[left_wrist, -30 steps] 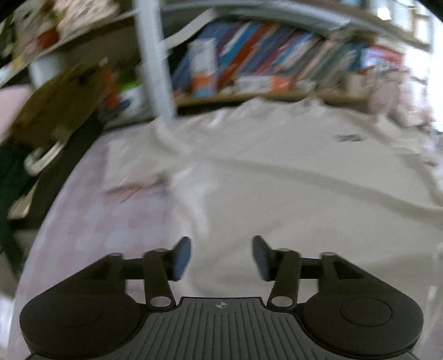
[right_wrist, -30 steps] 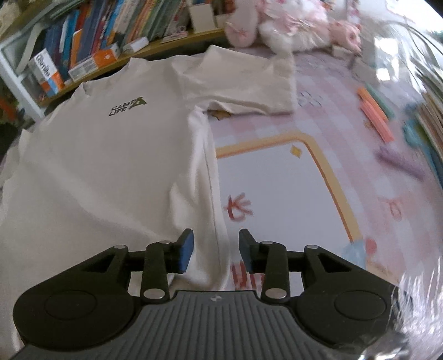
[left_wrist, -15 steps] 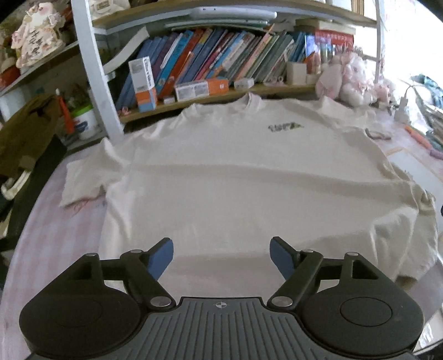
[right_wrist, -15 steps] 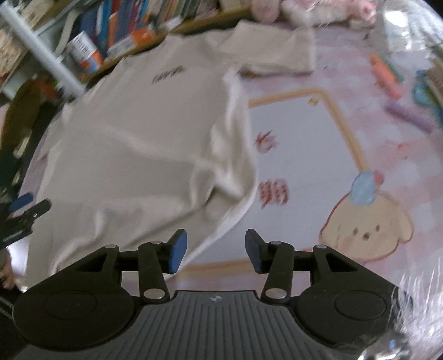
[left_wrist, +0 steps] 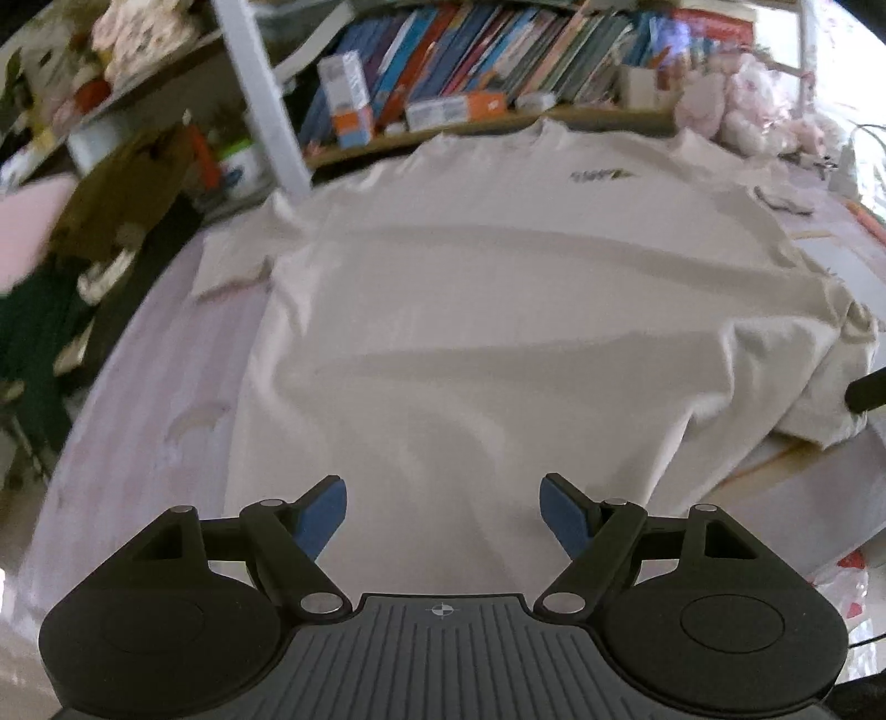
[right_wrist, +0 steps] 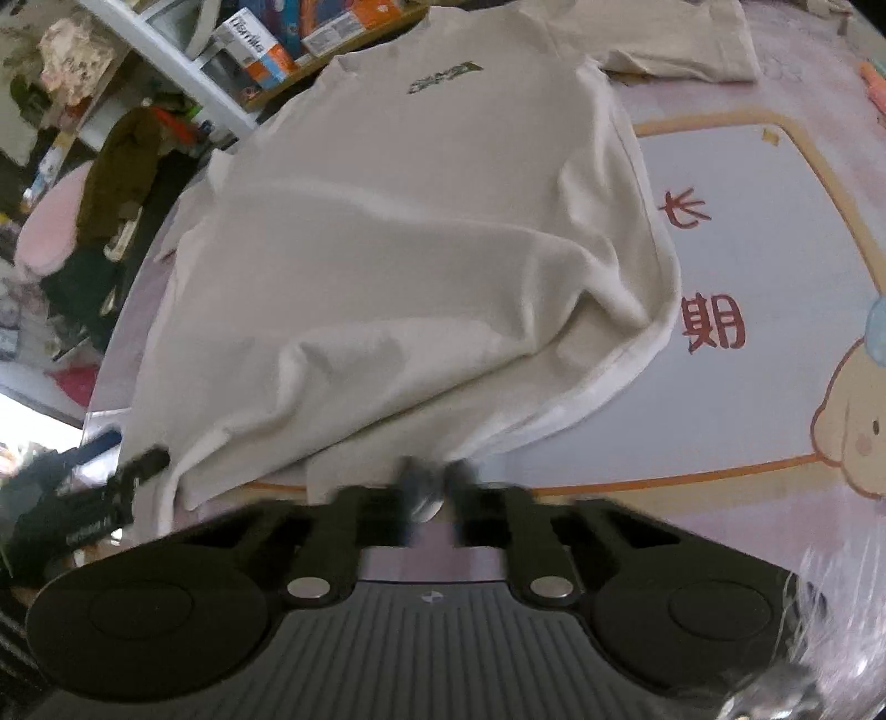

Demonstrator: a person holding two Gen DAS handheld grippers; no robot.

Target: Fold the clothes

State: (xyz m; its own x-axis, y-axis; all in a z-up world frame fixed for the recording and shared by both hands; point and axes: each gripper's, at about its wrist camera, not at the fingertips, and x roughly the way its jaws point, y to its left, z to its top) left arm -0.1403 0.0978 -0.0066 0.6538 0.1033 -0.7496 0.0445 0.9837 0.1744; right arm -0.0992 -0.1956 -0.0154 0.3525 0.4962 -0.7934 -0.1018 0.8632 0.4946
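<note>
a cream t-shirt [left_wrist: 498, 310] lies spread face up on a pink patterned mat [right_wrist: 764, 232], its collar toward the bookshelf [left_wrist: 498, 66] and its small dark chest print [right_wrist: 443, 77] near that collar. taking the t-shirt as the landmark: the left gripper [left_wrist: 443, 512] hovers over its near hem with the blue pads spread wide, nothing between them, after widening a moment ago. the right gripper [right_wrist: 434, 482] sits at the shirt's near hem on the side next to the mat's cartoon drawing; its jaws have just snapped together, and the blurred tips appear pressed on a bit of the hem fabric, though the blur makes the pinch hard to confirm. the hem corner on that side is bunched and rumpled. the far sleeve [right_wrist: 681, 39] lies flat beside the collar. plush toys [left_wrist: 736, 111] sit beyond the shirt's shoulder.
</note>
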